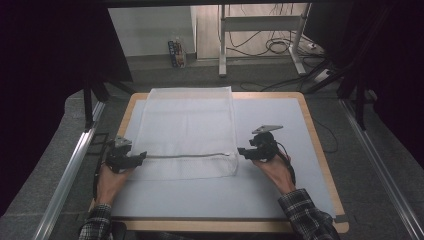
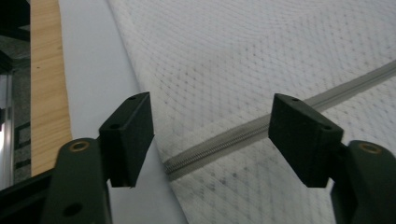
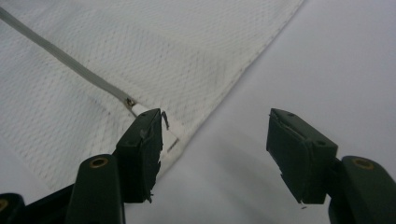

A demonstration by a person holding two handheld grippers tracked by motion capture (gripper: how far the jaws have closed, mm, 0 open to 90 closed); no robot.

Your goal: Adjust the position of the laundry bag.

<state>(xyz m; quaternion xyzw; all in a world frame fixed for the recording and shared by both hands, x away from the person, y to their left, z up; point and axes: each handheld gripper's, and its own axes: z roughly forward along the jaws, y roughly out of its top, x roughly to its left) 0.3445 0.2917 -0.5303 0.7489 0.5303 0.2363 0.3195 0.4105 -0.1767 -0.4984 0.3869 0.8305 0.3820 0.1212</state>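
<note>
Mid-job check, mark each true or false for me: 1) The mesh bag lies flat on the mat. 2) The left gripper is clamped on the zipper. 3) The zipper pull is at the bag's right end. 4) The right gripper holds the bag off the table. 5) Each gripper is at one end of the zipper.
1) True: the mesh bag lies flat on the mat.
2) False: the left gripper is open, with the zipper end between its jaws, unpinched.
3) True: the pull sits by the right gripper.
4) False: its jaws are open and the bag rests on the mat.
5) True.
</note>
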